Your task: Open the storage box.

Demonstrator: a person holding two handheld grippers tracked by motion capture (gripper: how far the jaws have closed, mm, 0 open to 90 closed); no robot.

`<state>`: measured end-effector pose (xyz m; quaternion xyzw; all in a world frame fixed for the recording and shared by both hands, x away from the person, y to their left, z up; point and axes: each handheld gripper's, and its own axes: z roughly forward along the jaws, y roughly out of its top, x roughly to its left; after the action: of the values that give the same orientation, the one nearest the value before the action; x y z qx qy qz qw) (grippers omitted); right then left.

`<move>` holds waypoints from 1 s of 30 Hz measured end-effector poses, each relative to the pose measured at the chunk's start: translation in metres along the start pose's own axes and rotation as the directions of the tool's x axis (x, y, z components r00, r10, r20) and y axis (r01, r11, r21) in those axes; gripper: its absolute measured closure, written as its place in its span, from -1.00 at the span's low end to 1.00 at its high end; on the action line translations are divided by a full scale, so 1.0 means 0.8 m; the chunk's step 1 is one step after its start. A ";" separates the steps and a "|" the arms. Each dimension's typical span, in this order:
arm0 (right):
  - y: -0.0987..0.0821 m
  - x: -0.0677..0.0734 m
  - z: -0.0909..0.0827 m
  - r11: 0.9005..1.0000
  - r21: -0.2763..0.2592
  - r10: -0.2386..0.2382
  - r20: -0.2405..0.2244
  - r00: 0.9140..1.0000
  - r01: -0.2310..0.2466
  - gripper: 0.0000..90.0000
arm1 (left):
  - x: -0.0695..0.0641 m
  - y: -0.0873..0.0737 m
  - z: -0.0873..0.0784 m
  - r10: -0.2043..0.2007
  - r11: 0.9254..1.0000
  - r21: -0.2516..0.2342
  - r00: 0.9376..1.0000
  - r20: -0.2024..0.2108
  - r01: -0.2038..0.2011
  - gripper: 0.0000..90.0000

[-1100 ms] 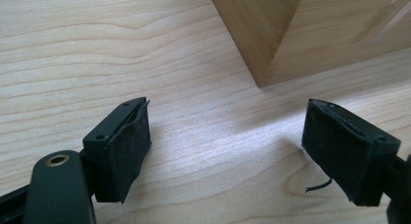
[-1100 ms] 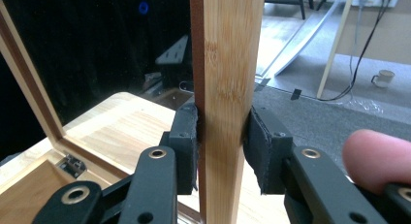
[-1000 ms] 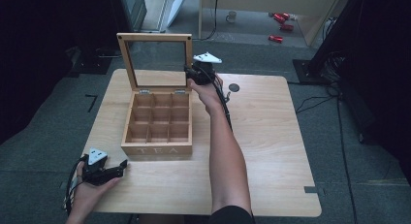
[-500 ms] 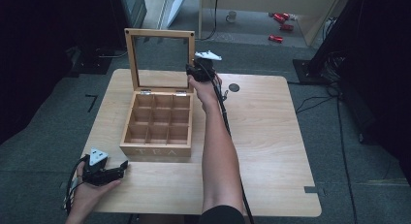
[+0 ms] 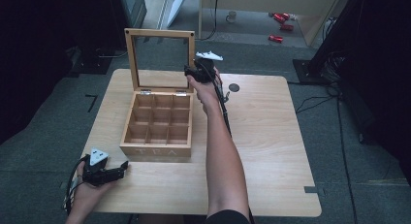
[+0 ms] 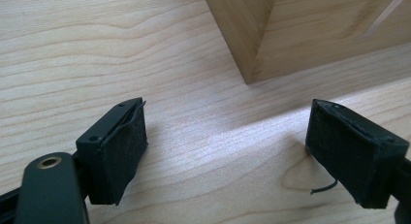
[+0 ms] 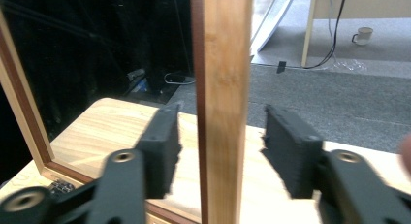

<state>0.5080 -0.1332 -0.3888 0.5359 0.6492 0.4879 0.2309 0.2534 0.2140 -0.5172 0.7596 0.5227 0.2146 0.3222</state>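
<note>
Jaws of the right gripper [image 7: 220, 151], just opening, straddle the lid frame [image 7: 222, 88] untouched; left gripper [image 6: 228, 146] gapes beside the tea box [image 5: 157, 124], lower left.

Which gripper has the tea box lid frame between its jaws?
The right gripper: its open jaws straddle the right edge of the upright lid, pads off the wood. The left gripper rests on the table near the box's front corner.

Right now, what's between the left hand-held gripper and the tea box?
Only bare table: in the left gripper view, nothing lies between the open left hand-held gripper and the tea box corner.
</note>
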 end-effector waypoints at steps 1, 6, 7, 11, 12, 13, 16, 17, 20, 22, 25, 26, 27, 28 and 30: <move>-0.001 0.000 -0.002 1.000 0.001 0.005 0.003 1.000 -0.005 -0.05 | 0.000 0.000 0.000 0.001 1.000 0.001 1.000 0.000 -0.001 -0.66; -0.007 0.001 -0.019 1.000 0.009 -0.015 -0.014 1.000 0.015 -0.30 | 0.000 0.000 0.000 0.001 1.000 0.000 1.000 0.007 -0.001 -0.69; -0.008 0.001 -0.024 1.000 0.009 -0.019 -0.021 1.000 0.020 -0.34 | 0.000 0.000 0.000 0.002 1.000 0.000 1.000 0.008 -0.002 -0.69; -0.018 0.001 -0.040 0.997 0.025 -0.066 -0.008 0.998 0.066 -0.58 | 0.000 0.000 0.000 0.006 1.000 0.005 1.000 0.015 -0.007 -0.74; -0.021 0.000 -0.044 0.997 0.029 -0.074 -0.005 0.997 0.075 -0.63 | 0.000 0.000 0.000 0.008 1.000 0.008 1.000 0.018 -0.008 -0.75; -0.024 -0.002 -0.050 0.997 0.032 -0.075 0.000 0.997 0.075 -0.67 | 0.000 0.000 0.000 0.004 1.000 0.006 1.000 0.020 -0.005 -0.76; -0.031 -0.007 -0.063 0.998 0.031 -0.059 0.004 0.998 0.059 -0.71 | 0.000 0.000 0.001 0.004 1.000 0.008 1.000 0.025 -0.004 -0.80; -0.034 -0.010 -0.068 0.998 0.031 -0.051 0.004 0.999 0.051 -0.72 | -0.001 0.000 0.001 0.004 1.000 0.010 1.000 0.027 -0.005 -0.81; -0.042 -0.015 -0.084 0.999 0.028 -0.042 0.002 0.999 0.042 -0.75 | -0.001 0.000 0.001 0.006 1.000 0.012 0.999 0.031 -0.006 -0.85; -0.047 -0.017 -0.092 0.998 0.031 -0.061 -0.002 0.998 0.061 -0.78 | 0.000 0.000 0.001 0.007 1.000 0.018 0.999 0.036 -0.008 -0.90; -0.056 -0.022 -0.105 0.996 0.034 -0.078 -0.001 0.997 0.078 -0.79 | -0.002 0.000 0.001 0.011 1.000 0.020 0.999 0.030 -0.012 -0.91; -0.058 -0.024 -0.109 0.997 0.033 -0.076 0.000 0.997 0.076 -0.79 | -0.002 0.000 0.002 0.013 1.000 0.021 1.000 0.028 -0.014 -0.91; -0.061 -0.027 -0.113 0.997 0.034 -0.076 0.001 0.997 0.075 -0.79 | -0.002 0.000 0.002 0.014 1.000 0.023 1.000 0.026 -0.015 -0.92; -0.064 -0.030 -0.117 0.997 0.036 -0.072 0.006 0.997 0.072 -0.79 | -0.002 0.000 0.002 0.015 1.000 0.024 1.000 0.027 -0.015 -0.92; -0.069 -0.036 -0.124 0.997 0.035 -0.066 0.010 0.998 0.066 -0.79 | -0.002 0.000 0.002 0.014 1.000 0.024 1.000 0.028 -0.015 -0.94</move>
<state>0.4093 -0.1956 -0.4026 0.5207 0.6737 0.4657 0.2412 0.2537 0.2119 -0.5181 0.7701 0.5153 0.2000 0.3184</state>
